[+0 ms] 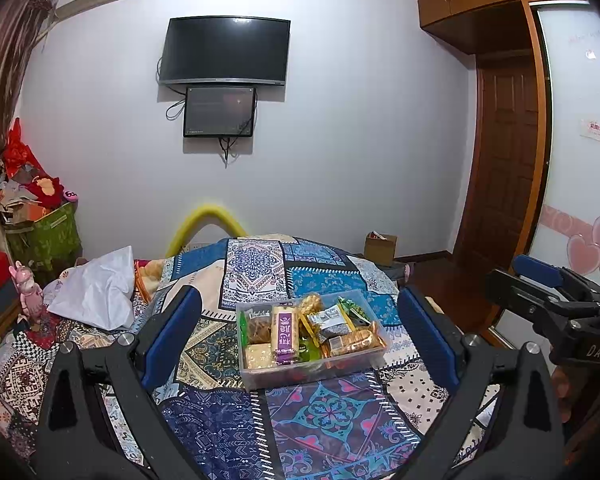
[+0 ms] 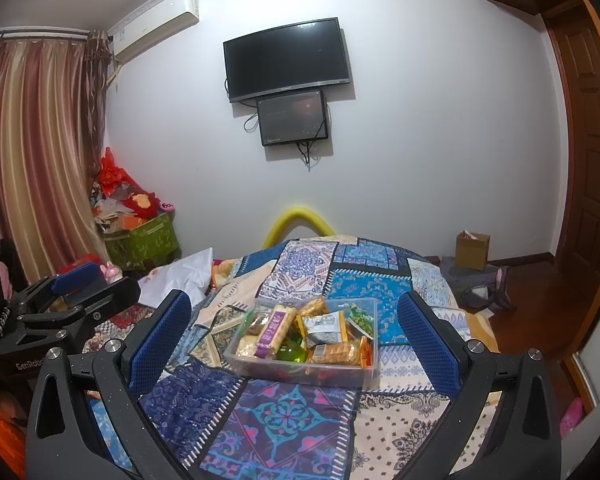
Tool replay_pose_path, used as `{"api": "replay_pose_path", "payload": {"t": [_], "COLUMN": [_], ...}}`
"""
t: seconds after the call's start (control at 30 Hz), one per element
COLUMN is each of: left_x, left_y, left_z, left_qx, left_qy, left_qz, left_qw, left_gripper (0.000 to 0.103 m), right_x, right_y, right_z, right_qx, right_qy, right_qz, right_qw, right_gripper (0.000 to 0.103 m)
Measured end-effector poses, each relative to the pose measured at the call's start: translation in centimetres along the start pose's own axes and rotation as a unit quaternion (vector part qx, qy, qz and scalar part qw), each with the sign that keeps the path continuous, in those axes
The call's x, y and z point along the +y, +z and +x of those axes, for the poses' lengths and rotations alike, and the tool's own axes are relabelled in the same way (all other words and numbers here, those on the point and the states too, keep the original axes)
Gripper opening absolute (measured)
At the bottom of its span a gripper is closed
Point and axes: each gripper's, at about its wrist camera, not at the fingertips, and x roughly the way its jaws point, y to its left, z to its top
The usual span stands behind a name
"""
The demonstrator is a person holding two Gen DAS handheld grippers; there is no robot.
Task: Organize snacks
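A clear plastic box full of snacks sits on the patchwork cloth in both views. Inside are a purple-labelled cracker pack, an orange-wrapped biscuit pack, a grey sachet and a green pea packet. My left gripper is open, hovering short of the box with nothing between its fingers. Beside it, my right gripper is also open and empty, facing the box from the right. One of its pads shows at the left wrist view's right edge.
The patchwork cloth covers a bed-like surface. A crumpled white bag and a pink toy lie left of the box. A yellow foam tube, a green bin of clutter and a cardboard carton stand near the far wall.
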Motion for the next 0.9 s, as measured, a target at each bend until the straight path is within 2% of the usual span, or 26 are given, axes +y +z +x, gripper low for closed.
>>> {"api": "replay_pose_path", "payload": {"t": [0.9], "left_x": [-0.25], "left_y": [-0.44], "left_z": [0.36], "left_qx": [0.006], "left_qy": [0.001], "left_qz": [0.012], "left_qw": [0.9999], "left_gripper": [0.1], "right_x": [-0.34], "right_y": [-0.01], "right_z": [0.22], "right_qx": [0.008], "right_qy": [-0.007], "right_qz": [-0.001], "right_qw": [1.0], "right_gripper": [0.103]}}
